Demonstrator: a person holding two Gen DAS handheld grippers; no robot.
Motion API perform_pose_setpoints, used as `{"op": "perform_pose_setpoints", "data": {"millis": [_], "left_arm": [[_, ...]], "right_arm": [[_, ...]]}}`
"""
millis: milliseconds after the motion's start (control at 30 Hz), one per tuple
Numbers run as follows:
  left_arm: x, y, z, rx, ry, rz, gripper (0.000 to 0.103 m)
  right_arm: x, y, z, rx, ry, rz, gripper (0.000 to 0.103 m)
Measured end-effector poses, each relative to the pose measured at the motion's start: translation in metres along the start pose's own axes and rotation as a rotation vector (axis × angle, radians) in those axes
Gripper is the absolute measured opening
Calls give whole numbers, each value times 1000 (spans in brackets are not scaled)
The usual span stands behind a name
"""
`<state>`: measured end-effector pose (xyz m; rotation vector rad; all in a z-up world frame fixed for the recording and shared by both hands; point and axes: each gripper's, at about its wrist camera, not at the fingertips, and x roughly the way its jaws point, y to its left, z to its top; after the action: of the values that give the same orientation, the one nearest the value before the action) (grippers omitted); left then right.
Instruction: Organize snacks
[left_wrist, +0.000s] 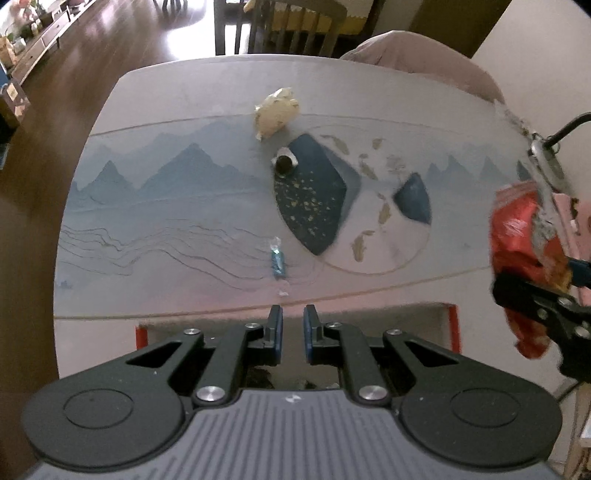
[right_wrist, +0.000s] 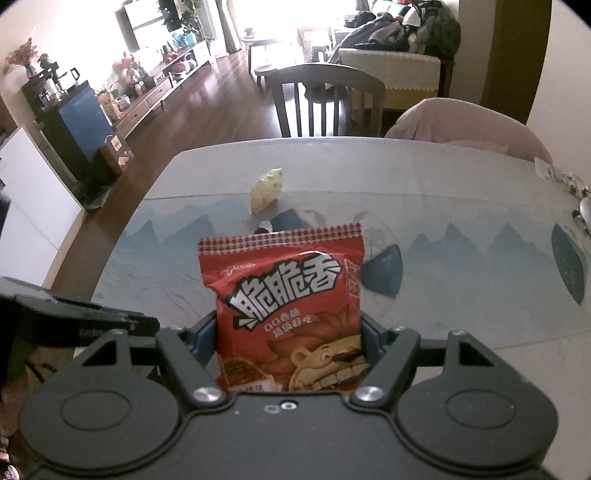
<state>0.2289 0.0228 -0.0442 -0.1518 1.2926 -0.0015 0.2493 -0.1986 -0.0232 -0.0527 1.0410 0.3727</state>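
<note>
My right gripper (right_wrist: 290, 332) is shut on a red snack bag (right_wrist: 284, 291) with white lettering and a cartoon lion, held upright above the table; the bag also shows at the right edge of the left wrist view (left_wrist: 524, 258). My left gripper (left_wrist: 293, 321) is empty, its jaws a narrow gap apart, over a red-rimmed box (left_wrist: 452, 325) at the table's near edge. On the table lie a blue wrapped candy (left_wrist: 277, 260), a small black-and-white round snack (left_wrist: 284, 162) and a pale yellow snack bag (left_wrist: 275, 112), the last also in the right wrist view (right_wrist: 266, 188).
The table (left_wrist: 166, 206) has a printed mat with mountains and dark blue shapes. A dark wooden chair (right_wrist: 325, 99) and a pink-covered chair (right_wrist: 469, 122) stand at the far side. Small items lie at the table's far right edge (right_wrist: 561, 177).
</note>
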Motion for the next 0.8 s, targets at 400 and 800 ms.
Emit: {"op": "perform_pose_setpoints", "data": {"millis": [400,800], "left_arm": [[89,-2,48,-50,144,33,56],[160,-10,69,-14,281,135,49]], "right_arm": [[57,-32,17,34,43,68,73],[109,-57,30,33,120,124,73]]}}
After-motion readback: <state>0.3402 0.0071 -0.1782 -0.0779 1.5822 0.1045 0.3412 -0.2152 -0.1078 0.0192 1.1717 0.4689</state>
